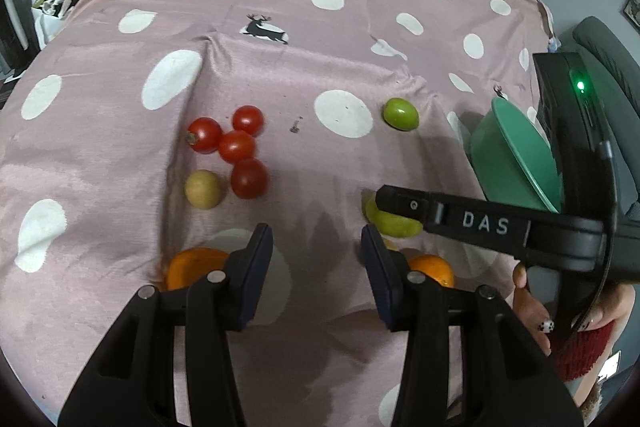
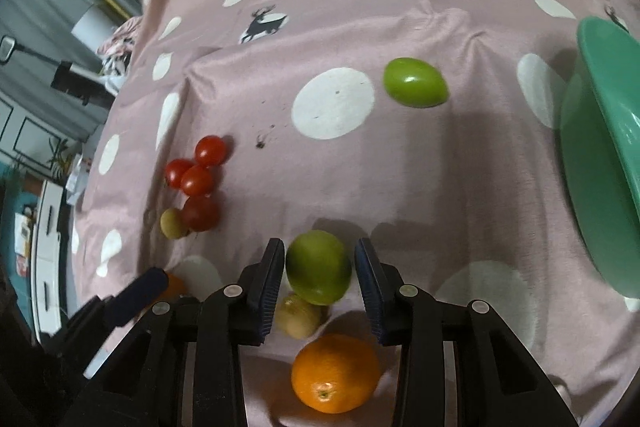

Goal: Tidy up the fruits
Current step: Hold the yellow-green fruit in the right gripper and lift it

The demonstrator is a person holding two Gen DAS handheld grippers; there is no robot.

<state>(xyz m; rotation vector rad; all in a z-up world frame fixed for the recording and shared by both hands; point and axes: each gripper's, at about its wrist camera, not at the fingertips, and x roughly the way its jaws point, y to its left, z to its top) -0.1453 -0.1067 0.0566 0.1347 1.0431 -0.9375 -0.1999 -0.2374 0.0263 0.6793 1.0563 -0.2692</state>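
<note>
My right gripper [image 2: 320, 267] is open, its jaws on either side of a green fruit [image 2: 319, 267] lying on the pink cloth; a gap shows on its right side. A yellowish fruit [image 2: 298, 315] and an orange [image 2: 335, 373] lie just below it. Another green fruit [image 2: 415, 82] lies farther off. A cluster of red tomatoes [image 1: 236, 147] and a yellowish fruit [image 1: 203, 188] lie left of centre. My left gripper [image 1: 316, 247] is open and empty above the cloth, with an orange [image 1: 192, 265] at its left finger. The right gripper also shows in the left wrist view [image 1: 400, 205].
A green bowl [image 2: 608, 163] stands at the right, also seen in the left wrist view [image 1: 512, 163]. The pink polka-dot cloth [image 1: 320, 39] covers the table. Room furniture lies beyond the table's far and left edges.
</note>
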